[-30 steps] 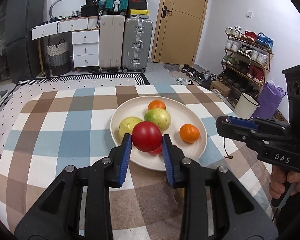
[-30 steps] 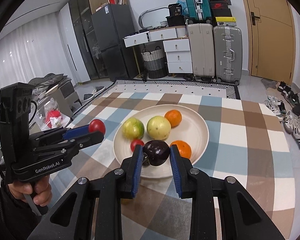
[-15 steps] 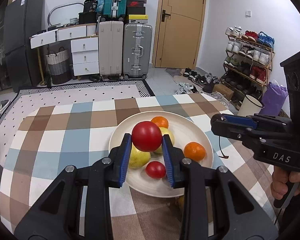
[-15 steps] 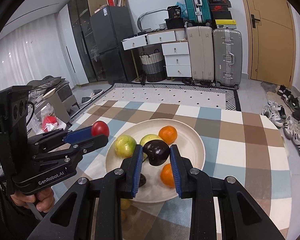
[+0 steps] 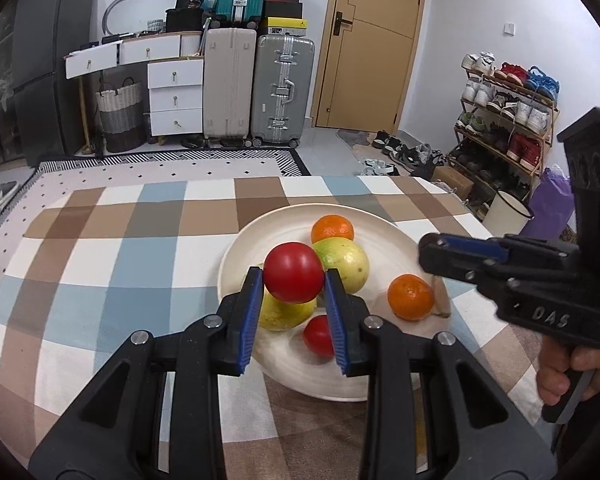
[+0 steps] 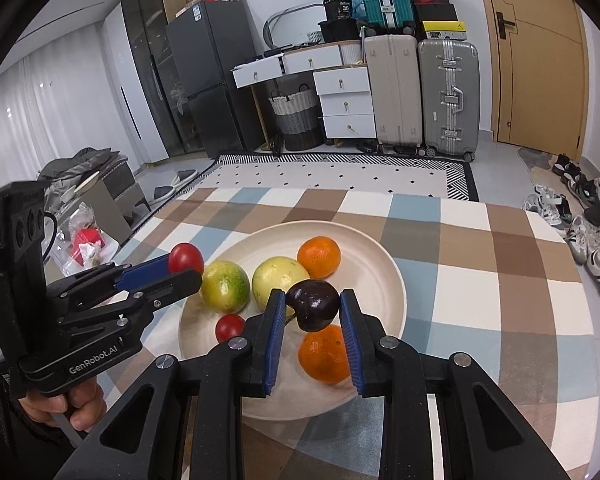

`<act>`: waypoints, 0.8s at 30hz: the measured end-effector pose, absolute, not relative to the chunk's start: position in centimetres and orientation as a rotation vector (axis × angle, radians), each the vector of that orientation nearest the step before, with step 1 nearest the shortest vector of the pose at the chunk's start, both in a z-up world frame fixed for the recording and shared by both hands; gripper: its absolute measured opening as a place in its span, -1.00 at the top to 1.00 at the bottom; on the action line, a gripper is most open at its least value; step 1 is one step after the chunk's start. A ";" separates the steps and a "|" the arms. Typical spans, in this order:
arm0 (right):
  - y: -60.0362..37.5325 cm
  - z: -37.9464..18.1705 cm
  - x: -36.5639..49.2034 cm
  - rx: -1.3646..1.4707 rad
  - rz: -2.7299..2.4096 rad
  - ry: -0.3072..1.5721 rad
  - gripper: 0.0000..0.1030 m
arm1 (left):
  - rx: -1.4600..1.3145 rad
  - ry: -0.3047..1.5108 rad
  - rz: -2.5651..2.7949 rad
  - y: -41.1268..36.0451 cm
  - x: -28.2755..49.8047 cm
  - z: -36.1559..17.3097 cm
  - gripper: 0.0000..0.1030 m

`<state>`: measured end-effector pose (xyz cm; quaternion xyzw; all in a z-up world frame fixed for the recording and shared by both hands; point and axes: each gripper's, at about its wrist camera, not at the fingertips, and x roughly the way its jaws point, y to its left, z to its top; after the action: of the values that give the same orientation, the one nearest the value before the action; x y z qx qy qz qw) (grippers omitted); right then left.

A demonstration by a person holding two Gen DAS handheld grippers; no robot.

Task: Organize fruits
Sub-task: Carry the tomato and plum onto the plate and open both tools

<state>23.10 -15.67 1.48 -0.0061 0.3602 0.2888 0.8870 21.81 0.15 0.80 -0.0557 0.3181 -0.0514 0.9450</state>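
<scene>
Above the white plate (image 5: 384, 236) on the checked table (image 5: 100, 248), the left gripper (image 5: 293, 280) clamps a red tomato (image 5: 293, 272), at nine o'clock of the right gripper (image 6: 312, 300), which pinches a dark purple fruit (image 6: 312, 305).

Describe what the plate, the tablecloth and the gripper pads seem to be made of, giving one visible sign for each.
Plate: probably glazed ceramic, possibly melamine; smooth cream surface with faint concentric rings and a soft sheen.
Tablecloth: seemingly woven fabric; matt checks of brown, blue and white, without glare.
Pads: likely blue rubber or soft plastic; fine ribbing along their faces.
</scene>
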 end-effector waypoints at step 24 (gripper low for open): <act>-14.3 -1.1 23.7 -0.058 0.589 0.792 0.41 | -0.041 0.690 -0.113 -1.7 22.7 -1.3 0.46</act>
<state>23.74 -14.34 -1.13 -0.0279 0.3801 0.2828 0.8802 22.67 -1.65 -1.25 -0.0203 0.3379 -0.0552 0.9394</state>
